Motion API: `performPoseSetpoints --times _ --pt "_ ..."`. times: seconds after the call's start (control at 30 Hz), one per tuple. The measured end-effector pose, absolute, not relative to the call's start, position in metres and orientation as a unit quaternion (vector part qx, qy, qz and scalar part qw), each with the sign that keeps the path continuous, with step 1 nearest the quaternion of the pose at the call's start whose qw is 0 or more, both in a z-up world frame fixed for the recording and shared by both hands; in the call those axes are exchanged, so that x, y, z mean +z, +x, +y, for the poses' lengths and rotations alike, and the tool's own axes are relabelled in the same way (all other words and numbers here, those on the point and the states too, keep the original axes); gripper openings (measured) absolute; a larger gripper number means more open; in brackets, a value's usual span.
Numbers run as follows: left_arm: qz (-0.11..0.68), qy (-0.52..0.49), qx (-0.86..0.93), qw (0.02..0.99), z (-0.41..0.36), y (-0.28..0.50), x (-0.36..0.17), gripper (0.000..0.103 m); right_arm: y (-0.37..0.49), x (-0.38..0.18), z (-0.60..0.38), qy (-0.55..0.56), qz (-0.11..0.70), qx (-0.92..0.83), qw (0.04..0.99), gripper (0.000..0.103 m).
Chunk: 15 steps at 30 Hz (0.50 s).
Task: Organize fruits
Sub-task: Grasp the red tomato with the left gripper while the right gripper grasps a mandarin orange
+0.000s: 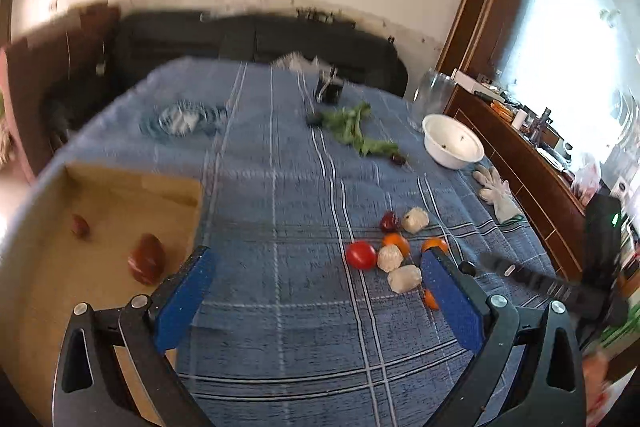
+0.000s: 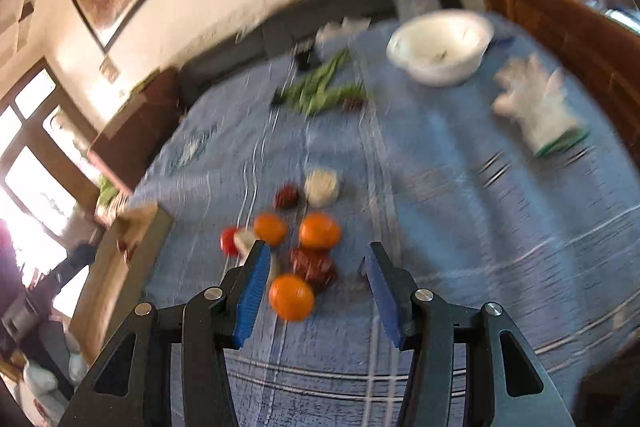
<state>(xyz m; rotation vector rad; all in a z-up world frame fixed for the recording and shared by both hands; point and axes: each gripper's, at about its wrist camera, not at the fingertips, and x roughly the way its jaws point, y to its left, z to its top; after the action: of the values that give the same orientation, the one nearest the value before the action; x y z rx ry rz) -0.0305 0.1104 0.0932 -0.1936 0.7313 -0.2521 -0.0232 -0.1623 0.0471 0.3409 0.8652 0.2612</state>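
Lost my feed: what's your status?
Left gripper open, empty. Right gripper open over orange. Two fruits in box. Nothing blocking.

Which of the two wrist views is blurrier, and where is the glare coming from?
Right wrist view: heavier motion smear, the white plastic bowl and white glove streaked; window glare at the left edge. Left wrist view: sharper, the round red tomato crisp, window glare blown out at upper right.

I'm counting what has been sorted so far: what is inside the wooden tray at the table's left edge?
The wooden tray holds two dark red fruits: a bigger one nearer the camera and a smaller one farther back. The left gripper covers the tray's near end.
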Motion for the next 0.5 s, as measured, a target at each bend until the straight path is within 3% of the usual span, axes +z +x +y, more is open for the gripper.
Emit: performPoseSetpoints --times 0.17,0.37,0.43,0.5 --pt "0.381 -0.095 -0.125 0.911 0.103 -0.019 0.072 0.088 -0.013 0.022 -0.142 0.144 0.448 0.148 0.870 0.051" --pt "0.397 -0.111 -0.132 0.901 0.097 -0.012 0.060 0.086 -0.013 0.016 -0.126 0.114 0.451 0.148 0.873 0.050" --pt "0.404 -0.108 -0.136 0.898 0.090 -0.007 0.054 0.086 -0.014 0.015 -0.123 0.107 0.450 0.151 0.874 0.036" --pt "0.411 -0.103 -0.137 0.895 0.083 0.000 0.049 0.086 -0.017 0.016 -0.121 0.097 0.445 0.145 0.878 0.035"
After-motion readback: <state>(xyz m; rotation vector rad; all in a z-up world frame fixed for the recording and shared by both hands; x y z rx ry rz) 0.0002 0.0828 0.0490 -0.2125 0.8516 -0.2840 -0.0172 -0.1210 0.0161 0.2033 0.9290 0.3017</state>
